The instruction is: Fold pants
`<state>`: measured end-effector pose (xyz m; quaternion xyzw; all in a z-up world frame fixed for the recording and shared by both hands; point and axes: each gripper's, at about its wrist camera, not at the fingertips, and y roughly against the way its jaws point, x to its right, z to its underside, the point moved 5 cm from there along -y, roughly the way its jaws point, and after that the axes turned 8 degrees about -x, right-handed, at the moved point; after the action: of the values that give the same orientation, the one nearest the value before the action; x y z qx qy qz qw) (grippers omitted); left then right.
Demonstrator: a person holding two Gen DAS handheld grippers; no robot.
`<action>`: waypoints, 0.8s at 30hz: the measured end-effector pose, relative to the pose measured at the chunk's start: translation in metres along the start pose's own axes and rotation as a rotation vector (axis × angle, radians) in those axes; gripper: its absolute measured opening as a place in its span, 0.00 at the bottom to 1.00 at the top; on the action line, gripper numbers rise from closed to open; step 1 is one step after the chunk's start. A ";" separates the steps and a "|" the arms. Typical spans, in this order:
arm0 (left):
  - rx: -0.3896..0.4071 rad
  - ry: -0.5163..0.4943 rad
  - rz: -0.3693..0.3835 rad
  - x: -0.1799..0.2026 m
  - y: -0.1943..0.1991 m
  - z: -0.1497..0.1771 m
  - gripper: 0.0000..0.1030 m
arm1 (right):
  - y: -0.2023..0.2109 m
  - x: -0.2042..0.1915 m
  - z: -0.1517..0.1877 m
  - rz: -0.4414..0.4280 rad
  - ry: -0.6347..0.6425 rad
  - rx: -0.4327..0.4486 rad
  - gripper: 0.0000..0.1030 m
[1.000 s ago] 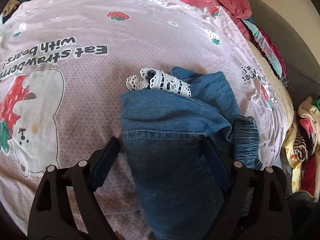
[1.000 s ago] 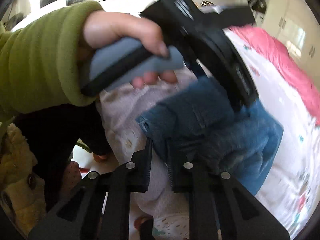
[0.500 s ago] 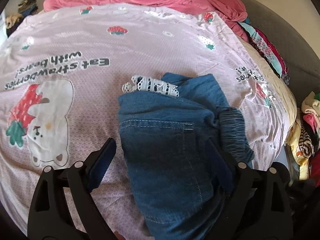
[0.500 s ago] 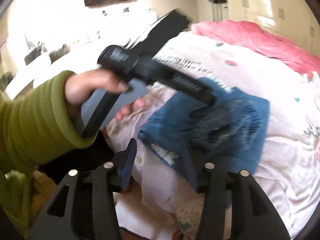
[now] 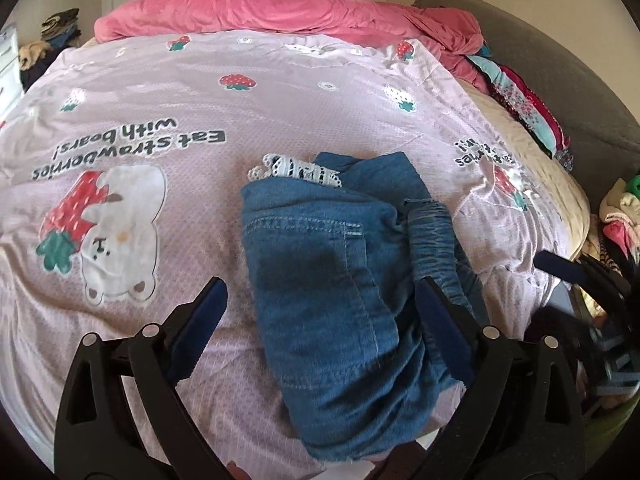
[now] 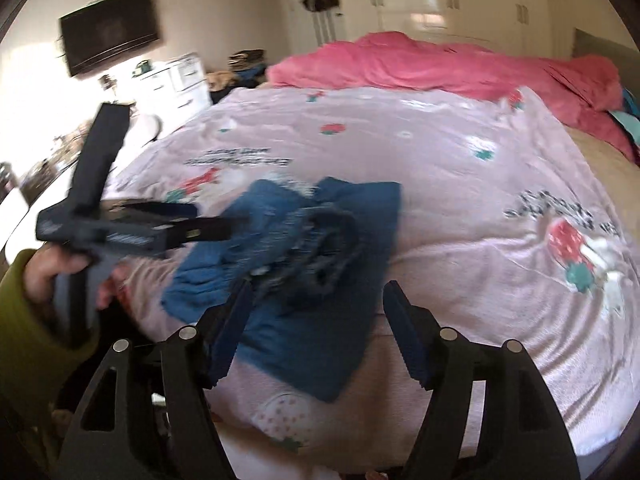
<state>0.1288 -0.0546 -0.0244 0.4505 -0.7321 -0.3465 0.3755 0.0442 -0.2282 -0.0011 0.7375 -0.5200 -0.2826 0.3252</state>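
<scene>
Motion-blurred left claw (image 6: 224,224) and folded pants (image 6: 304,248), right wrist view.

bright daylight; right view motion-blurred, fisheye edges curved

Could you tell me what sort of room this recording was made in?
Most likely a bedroom: a bed with a strawberry-print cover, a pink duvet bunched at its far end, and white wardrobe doors behind.

Left wrist view close above folded pants (image 5: 344,280), right wrist view angled from their side, both sharing bedspread (image 6: 460,184)
</scene>
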 end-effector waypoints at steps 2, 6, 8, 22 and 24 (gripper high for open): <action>0.001 0.009 -0.001 -0.002 0.001 0.004 0.86 | -0.007 0.010 0.007 0.014 -0.023 -0.019 0.65; -0.015 0.028 0.000 -0.008 -0.007 0.012 0.86 | -0.030 0.026 0.008 -0.009 -0.087 -0.078 0.65; -0.035 0.047 0.010 -0.012 -0.015 0.016 0.86 | -0.044 0.029 0.003 -0.042 -0.124 -0.103 0.65; -0.075 0.049 0.107 -0.002 -0.039 0.018 0.63 | -0.076 0.049 -0.016 -0.157 -0.279 -0.155 0.63; -0.075 0.046 0.106 -0.002 -0.040 0.018 0.63 | -0.079 0.053 -0.015 -0.179 -0.309 -0.164 0.57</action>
<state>0.1299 -0.0637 -0.0677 0.4048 -0.7325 -0.3429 0.4267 0.1178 -0.2566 -0.0567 0.6996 -0.4712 -0.4618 0.2743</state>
